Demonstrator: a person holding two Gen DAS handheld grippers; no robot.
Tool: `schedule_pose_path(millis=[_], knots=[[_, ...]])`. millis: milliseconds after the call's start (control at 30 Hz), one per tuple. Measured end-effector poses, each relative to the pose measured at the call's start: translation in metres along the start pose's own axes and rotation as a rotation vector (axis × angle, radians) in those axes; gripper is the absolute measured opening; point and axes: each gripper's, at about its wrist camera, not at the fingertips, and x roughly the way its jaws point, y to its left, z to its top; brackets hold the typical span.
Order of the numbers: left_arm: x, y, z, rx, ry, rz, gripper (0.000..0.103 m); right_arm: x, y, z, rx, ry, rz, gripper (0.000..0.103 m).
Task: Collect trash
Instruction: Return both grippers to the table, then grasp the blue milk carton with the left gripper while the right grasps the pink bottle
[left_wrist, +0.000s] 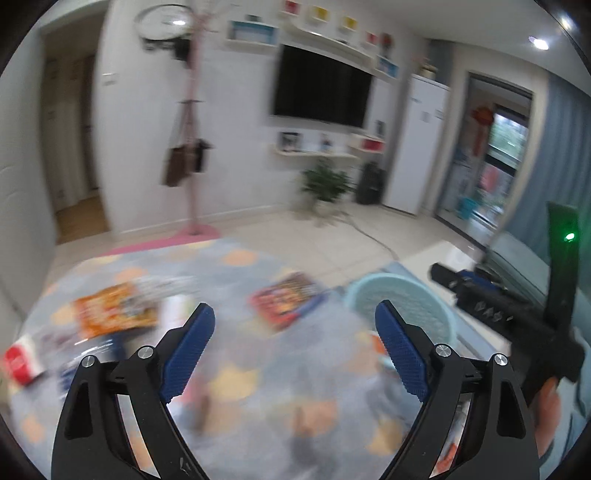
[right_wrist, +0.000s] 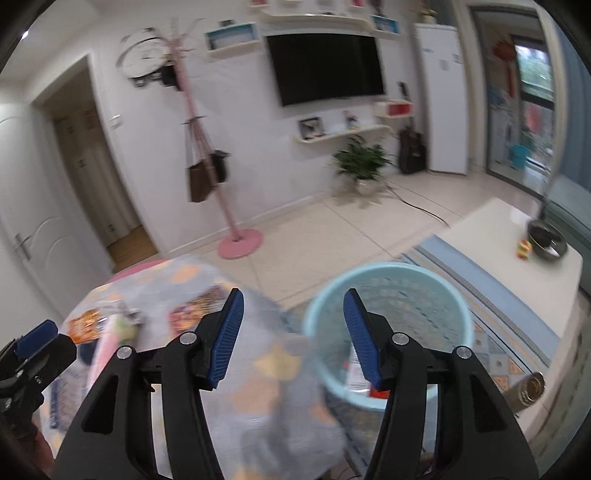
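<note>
pale blue plastic marks the goal: the bin (right_wrist: 388, 332) stands at lower right of the right wrist view, beside the patterned table (left_wrist: 236, 369), with what looks like red and white scrap lying at its bottom. both claws are empty. the left claw (left_wrist: 295, 347) is spread wide with nothing between its blue pads, and the right claw (right_wrist: 293, 332) stands partly open, likewise holding nothing.

judging by that, this reads as the gap between one drop and the next pick. trash is left on the table: an orange packet (left_wrist: 118, 314) at left of the left wrist view, a red and blue packet (left_wrist: 288, 301) nearer the bin, and a red and white wrapper (left_wrist: 20, 363) at the far left edge. the next move calls for bringing a claw down over one of these, straddling an edge, and closing on it before carrying it across to the bin.

motion blur smears the whole tabletop, so printing on the packets cannot be read, and a pale pinkish item (right_wrist: 110, 332) in the right wrist view is unclear. the bin's base is hidden behind the right claw.
</note>
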Motion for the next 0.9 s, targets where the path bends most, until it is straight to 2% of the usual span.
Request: schedule_pose_path(millis=[100,233,333,400,533,767,900], knots=[[-0.026,0.04,-0.007,-0.06,-0.004,0.095,0.086,-0.005,0.037,-0.005,-0.049,0.001,0.07,0.058],[-0.048,0.094,-0.022,-0.146,0.038,0.236,0.087,-0.003,0.088,-0.015,-0.103,0.038,0.164,0.062],[-0.052,0.125,-0.032,-0.199,0.077,0.281,0.086,0.007,0.124,-0.026,-0.137,0.084,0.213,0.062],[-0.053,0.144,-0.042,-0.236,0.103,0.285,0.086,0.016,0.146,-0.035,-0.158,0.122,0.237,0.062],[-0.046,0.171,-0.054,-0.288,0.152,0.242,0.086,0.031,0.175,-0.051,-0.162,0.193,0.275,0.062],[-0.022,0.175,-0.072,-0.297,0.226,0.198,0.082,0.065,0.203,-0.066,-0.145,0.294,0.279,0.062],[-0.009,0.178,-0.081,-0.298,0.273,0.182,0.073,0.082,0.21,-0.073,-0.126,0.348,0.279,0.062]])
